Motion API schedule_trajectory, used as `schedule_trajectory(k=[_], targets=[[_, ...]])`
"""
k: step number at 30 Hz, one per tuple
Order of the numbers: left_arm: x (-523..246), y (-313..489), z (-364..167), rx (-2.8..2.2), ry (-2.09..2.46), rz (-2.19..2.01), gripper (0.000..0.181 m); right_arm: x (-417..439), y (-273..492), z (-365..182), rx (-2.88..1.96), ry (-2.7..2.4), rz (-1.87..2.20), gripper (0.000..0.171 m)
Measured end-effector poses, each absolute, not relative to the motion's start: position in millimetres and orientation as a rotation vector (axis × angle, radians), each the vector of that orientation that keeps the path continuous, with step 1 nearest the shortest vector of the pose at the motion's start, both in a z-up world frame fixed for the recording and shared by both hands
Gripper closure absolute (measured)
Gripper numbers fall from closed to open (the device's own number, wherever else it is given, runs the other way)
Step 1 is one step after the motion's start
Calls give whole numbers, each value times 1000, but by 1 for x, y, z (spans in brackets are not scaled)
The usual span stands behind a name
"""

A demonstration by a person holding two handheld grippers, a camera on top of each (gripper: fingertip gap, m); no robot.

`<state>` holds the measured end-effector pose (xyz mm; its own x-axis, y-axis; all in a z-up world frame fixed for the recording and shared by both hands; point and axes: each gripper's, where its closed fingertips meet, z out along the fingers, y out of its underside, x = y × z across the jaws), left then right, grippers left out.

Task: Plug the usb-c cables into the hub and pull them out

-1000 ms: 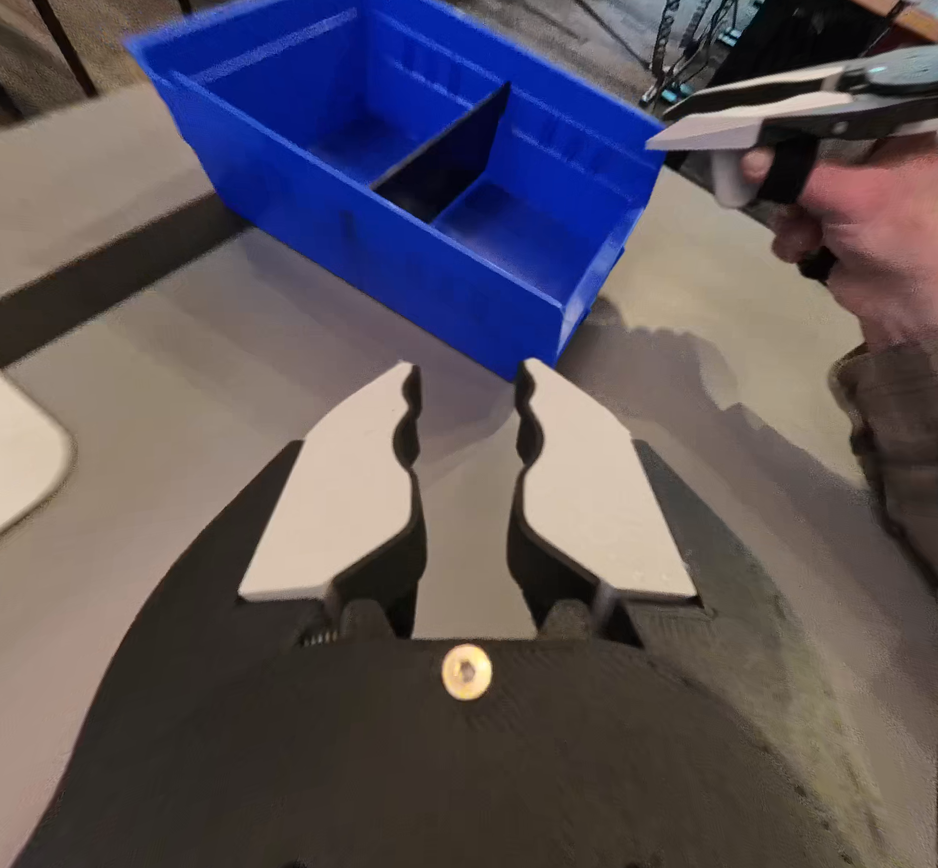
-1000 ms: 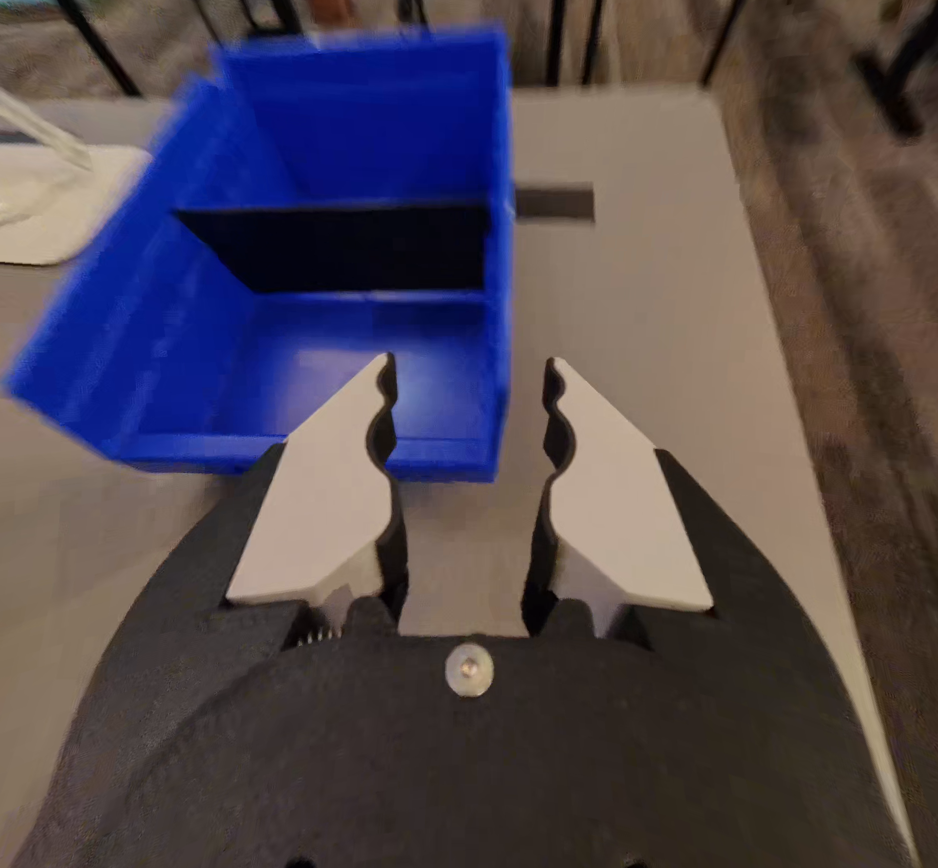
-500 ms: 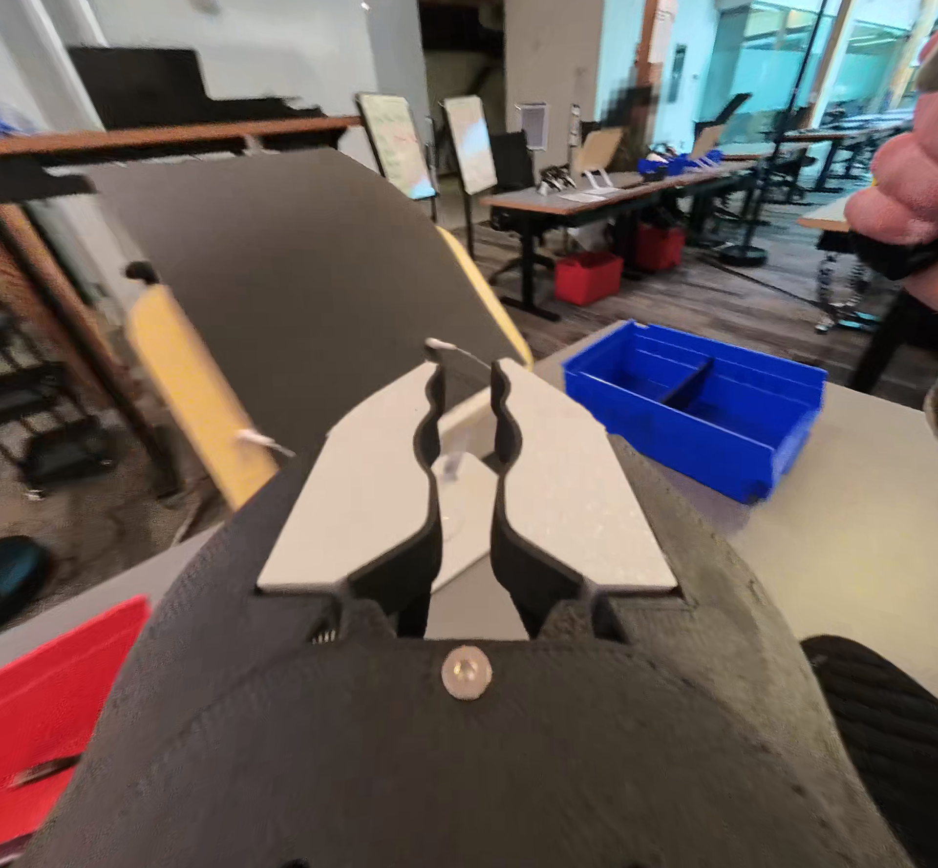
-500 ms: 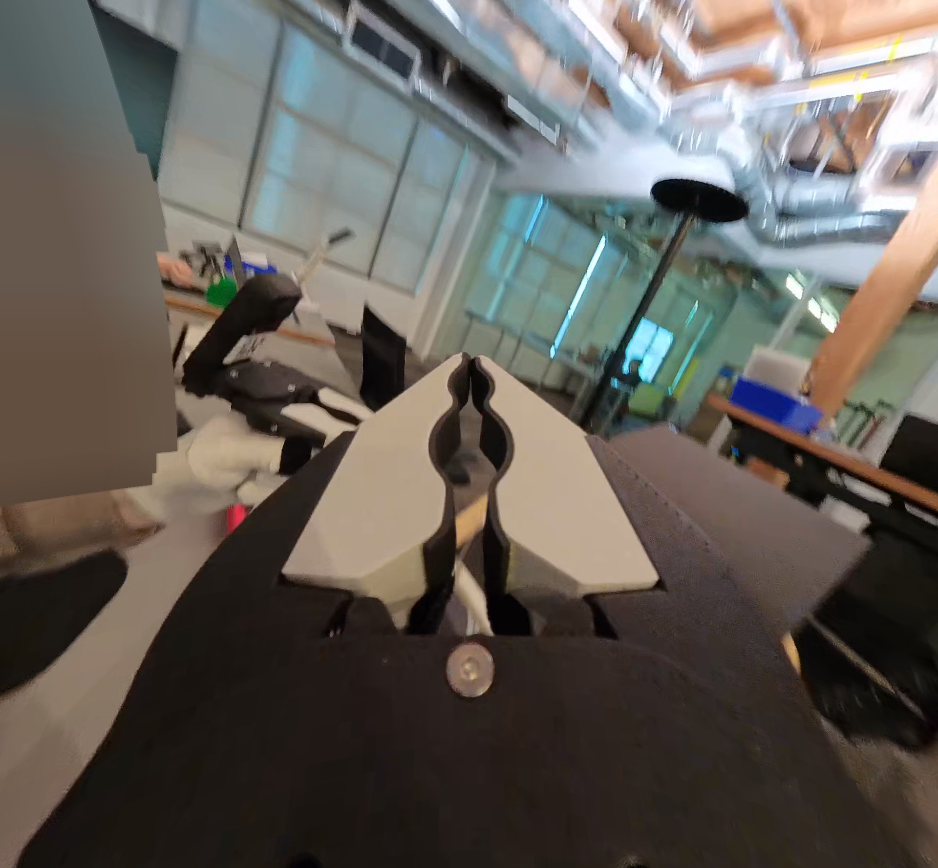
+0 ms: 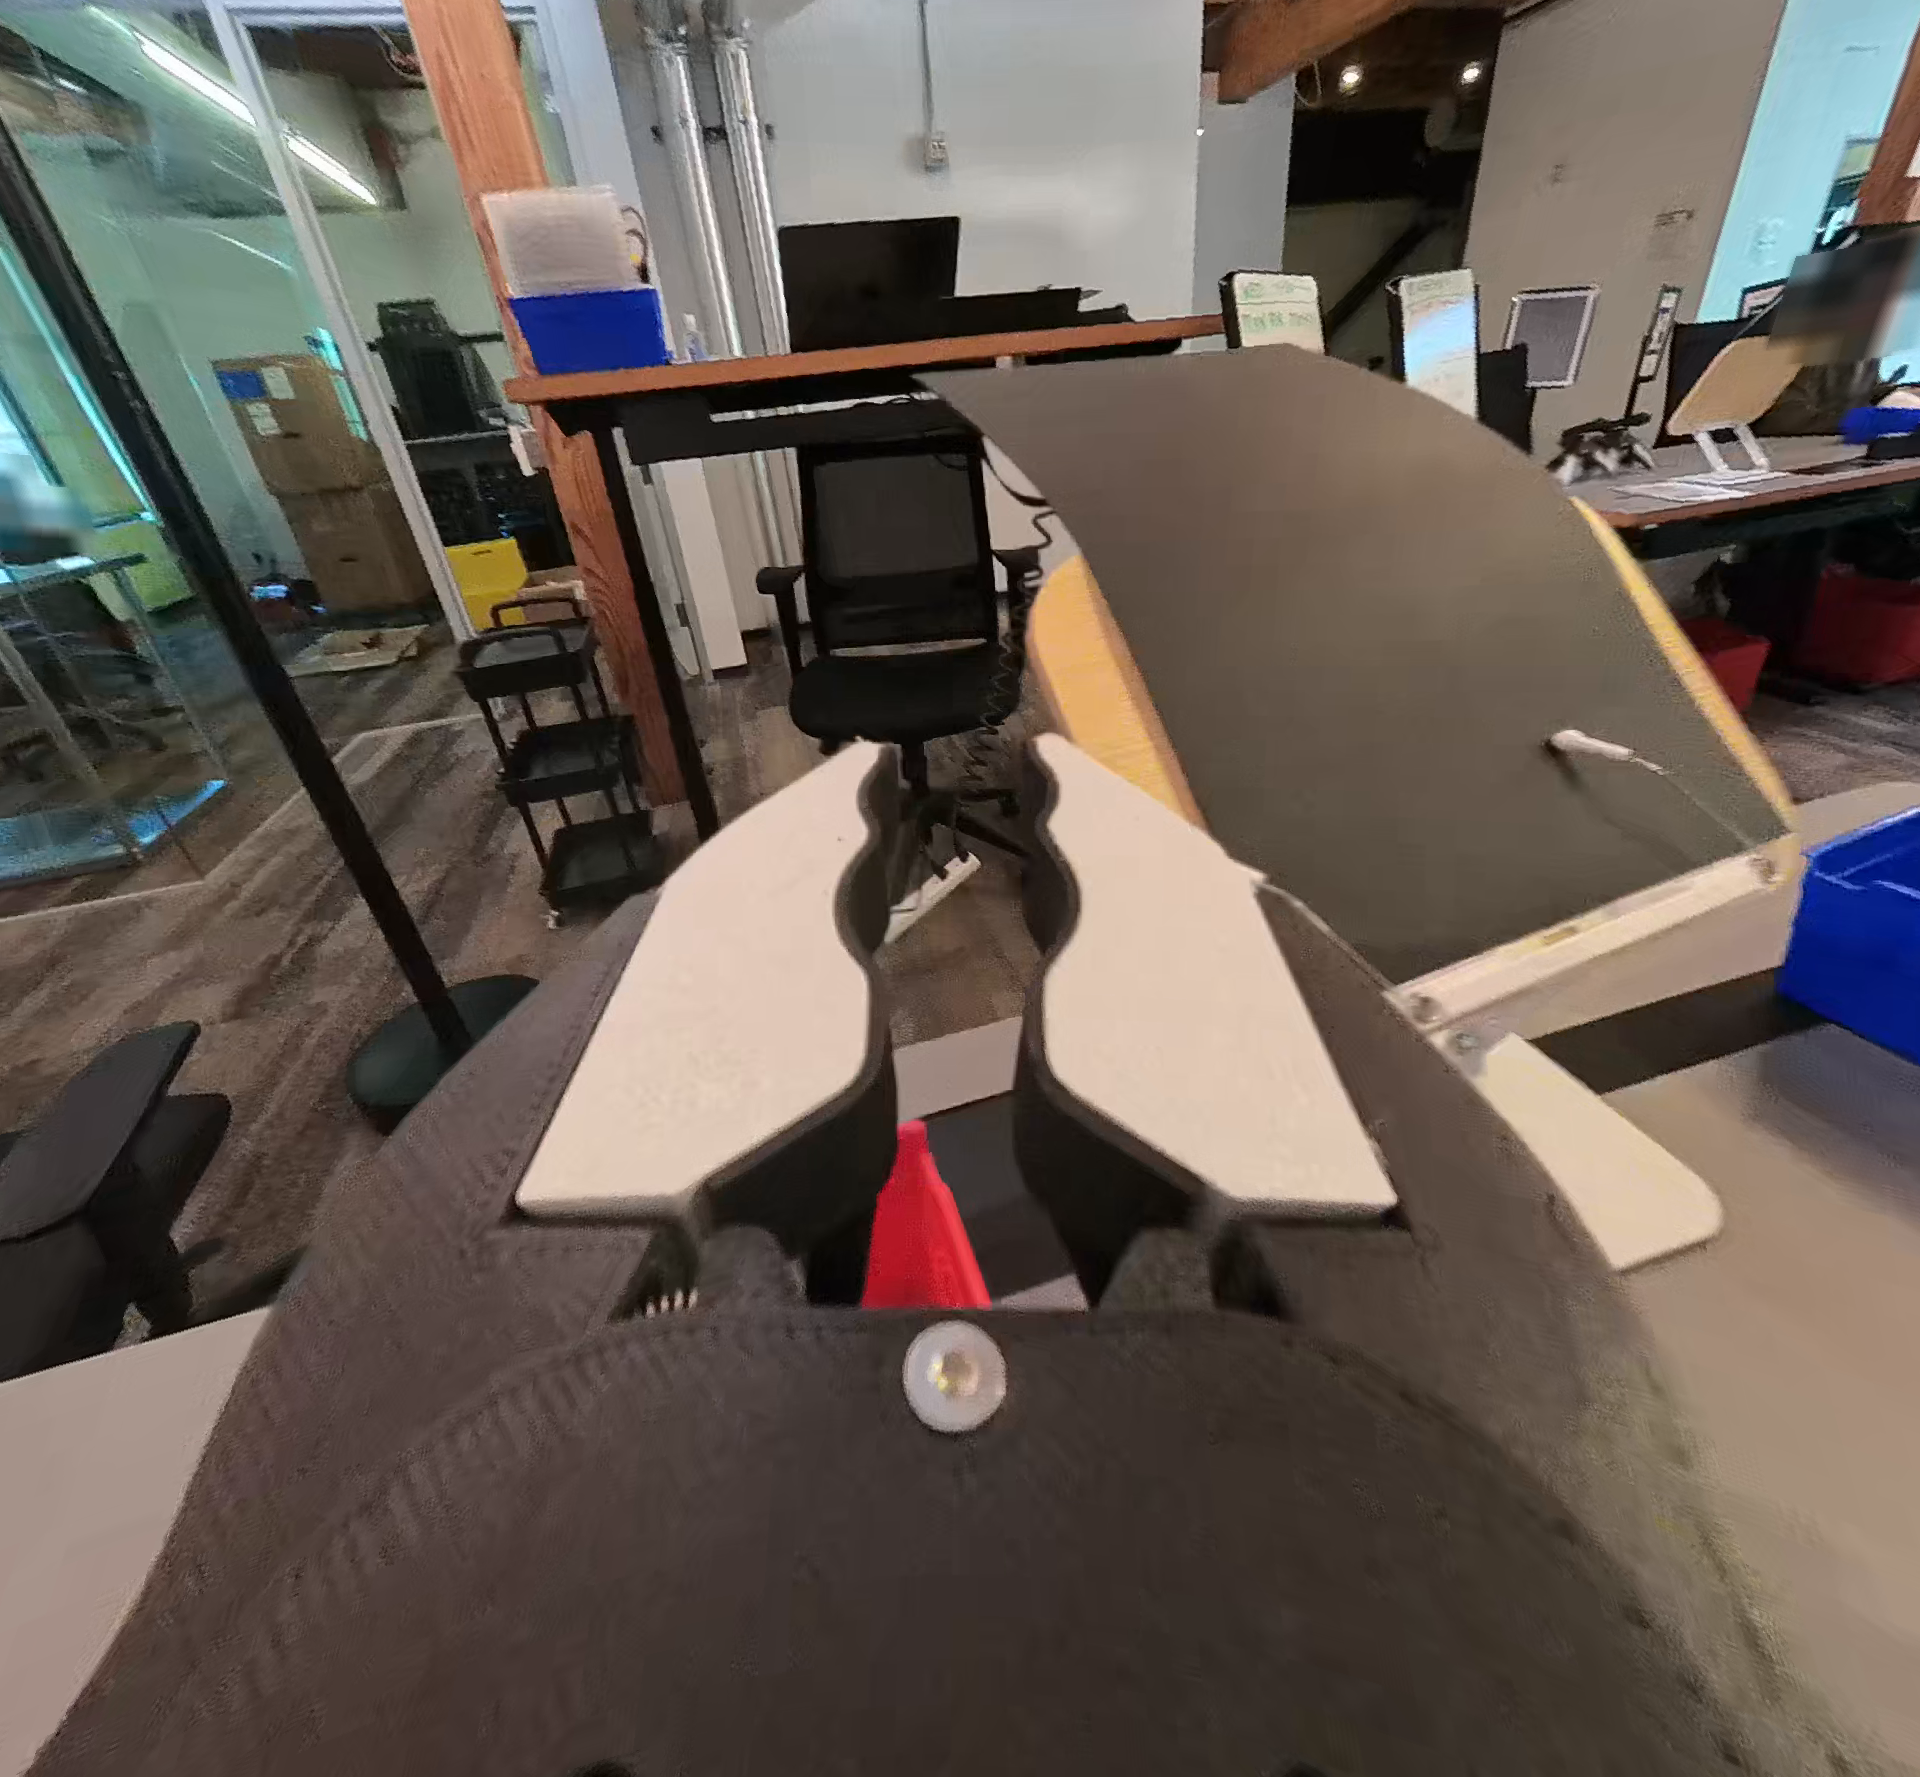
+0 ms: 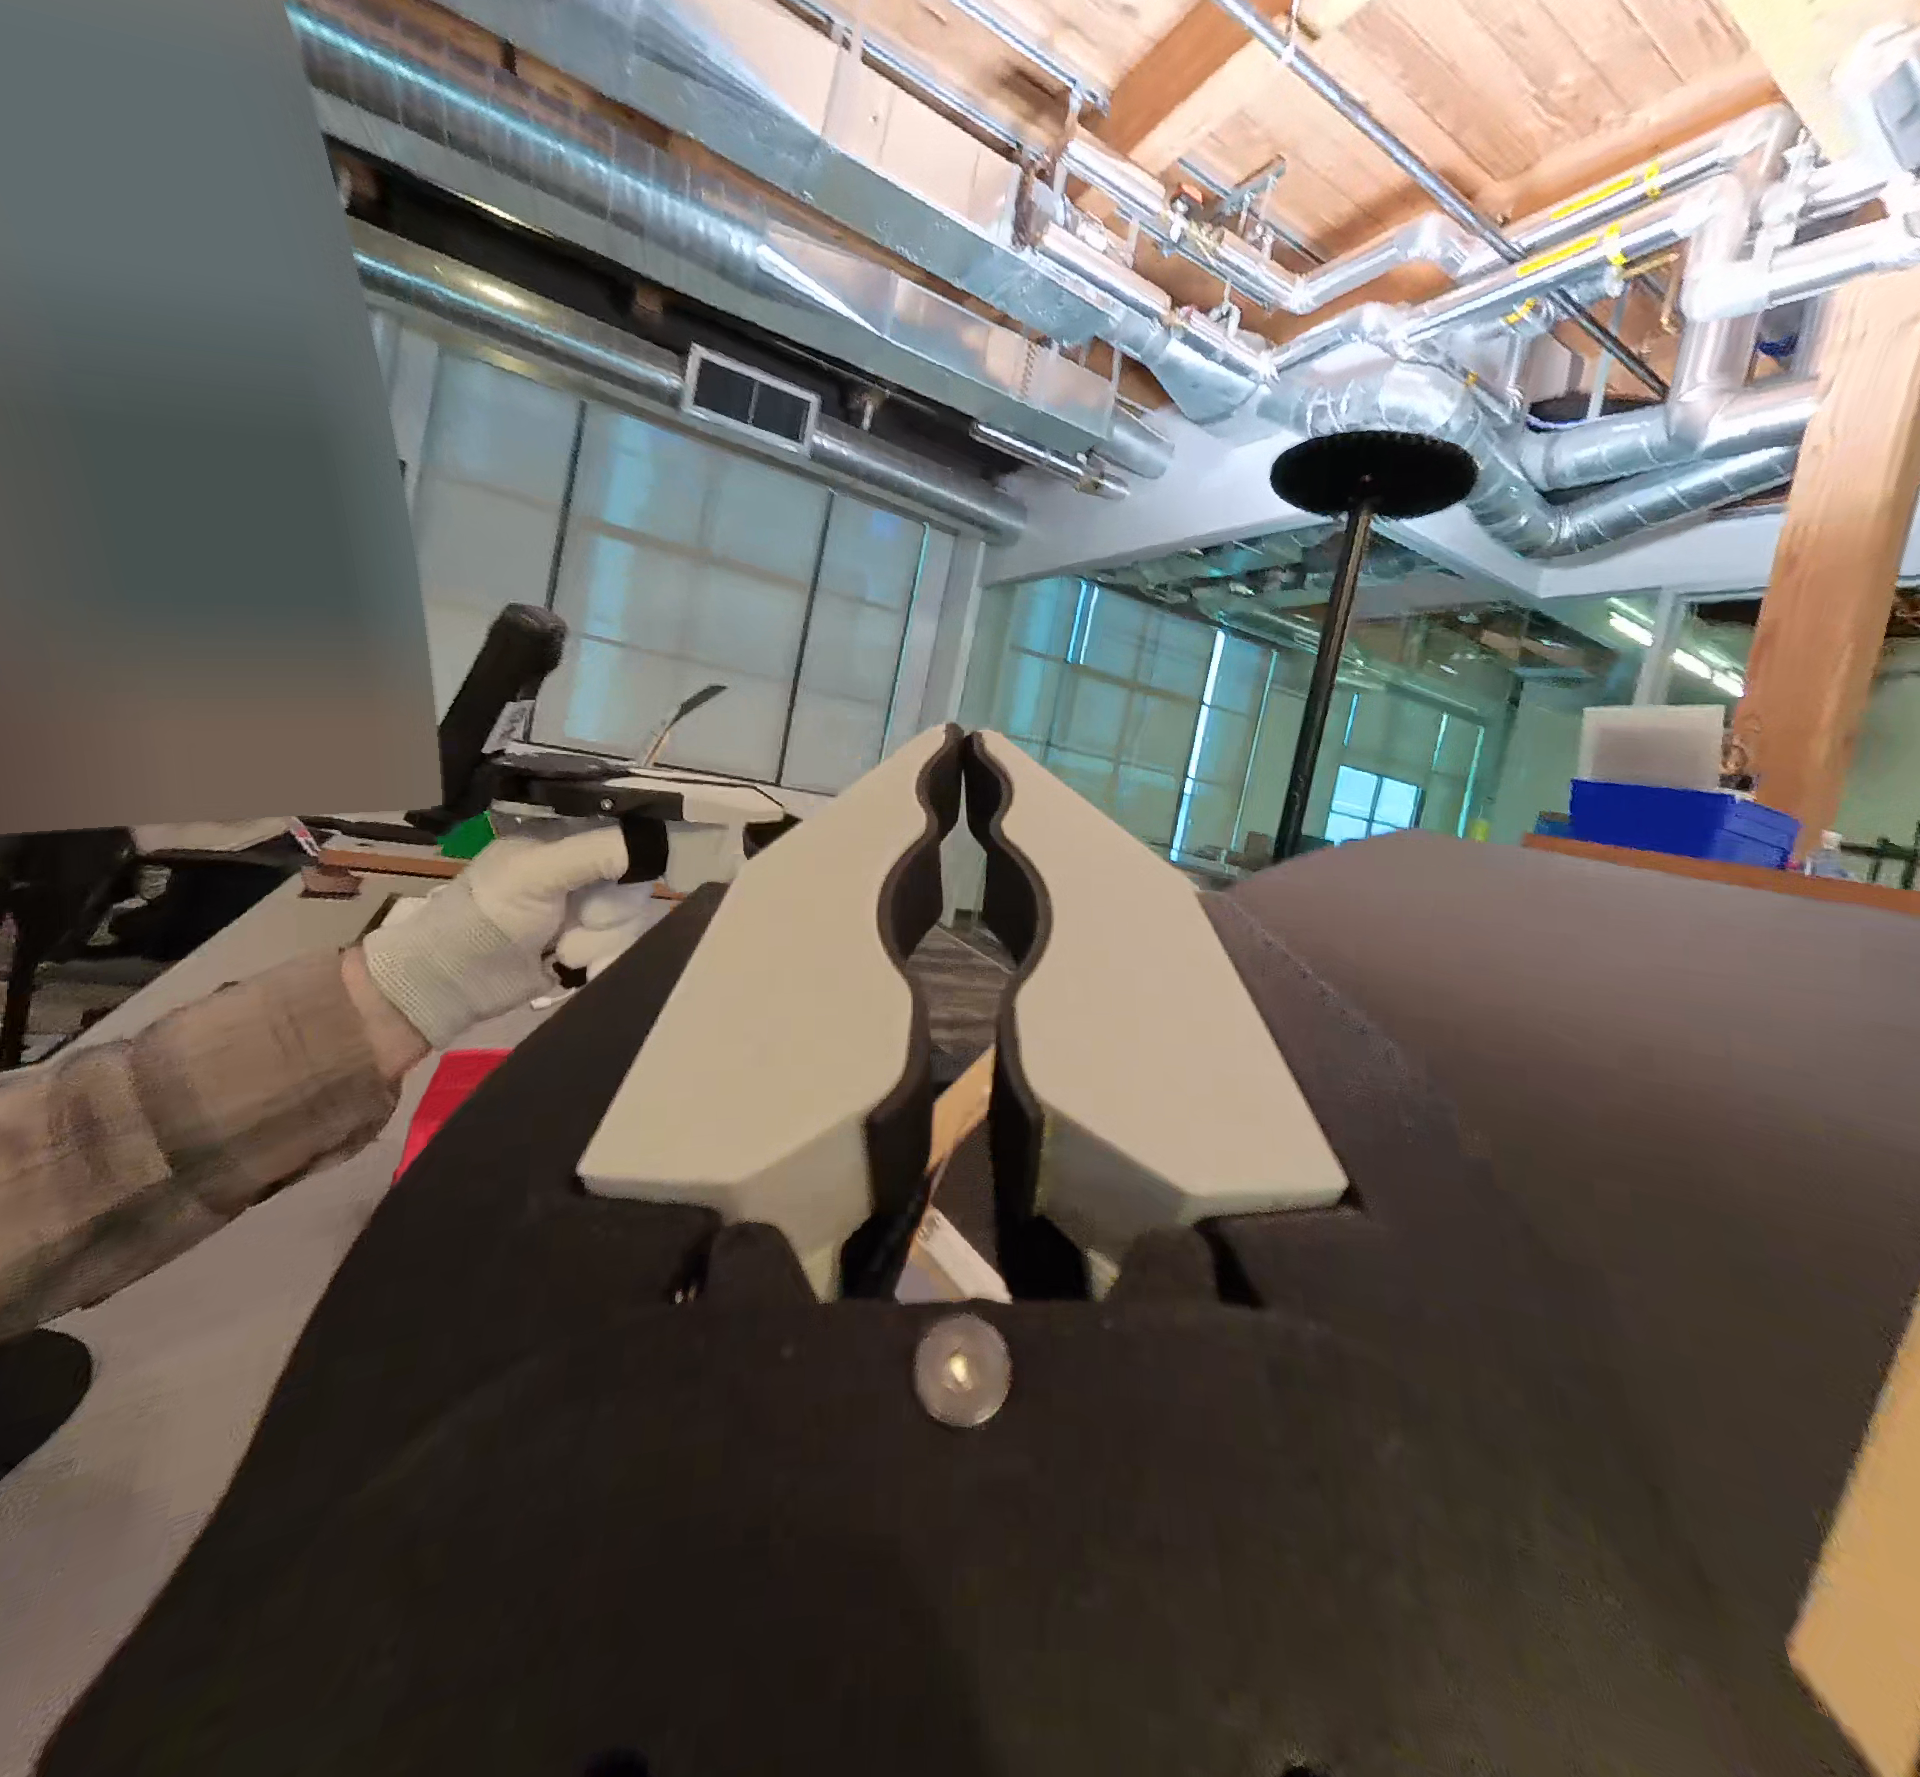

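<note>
No hub shows in either view. A small white plug on a thin cable [image 5: 1590, 745] lies against a curved dark grey panel [image 5: 1351, 636], up and to the right of my left gripper. My left gripper [image 5: 961, 771] is open and empty, held above the table and pointing out at the room. My right gripper [image 6: 964, 742] is shut with its tips touching and nothing between them, pointing up towards the ceiling. The left gripper [image 6: 727, 805] also shows in the right wrist view, held by a white-gloved hand [image 6: 488, 927].
A blue bin [image 5: 1860, 927] stands at the right edge on the grey table [image 5: 1766, 1364]. A white base plate [image 5: 1590, 1166] carries the panel, and a red object [image 5: 920, 1228] lies below my left fingers. The panel [image 6: 1558, 1052] fills the right side of the right wrist view. The tips of one gripper are about 35 cm away from the tips of the other.
Both grippers have swung up from the table and blue bin towards the room. My right gripper has closed. My left gripper narrowed, then opened wider again.
</note>
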<state>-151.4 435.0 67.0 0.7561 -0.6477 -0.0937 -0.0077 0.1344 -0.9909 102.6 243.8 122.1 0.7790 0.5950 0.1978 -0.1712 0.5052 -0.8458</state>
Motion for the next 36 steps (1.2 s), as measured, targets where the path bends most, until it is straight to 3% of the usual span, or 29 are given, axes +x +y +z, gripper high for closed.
schedule_trajectory(k=[17,20,25,32,36], targets=[[-241,479,-36,-1689,513,-305,155,105,264,47,-1173,-470,499,167],[-258,487,-63,-1876,476,-334,151,113,256,52,-1187,-466,461,165],[-258,483,-121,-2238,502,-403,127,124,251,59,-1190,-464,390,163],[-266,497,-201,-2624,363,-432,120,132,264,46,-1220,-413,442,163],[-267,510,-205,-2684,253,-447,116,131,263,49,-1205,-411,462,163]])
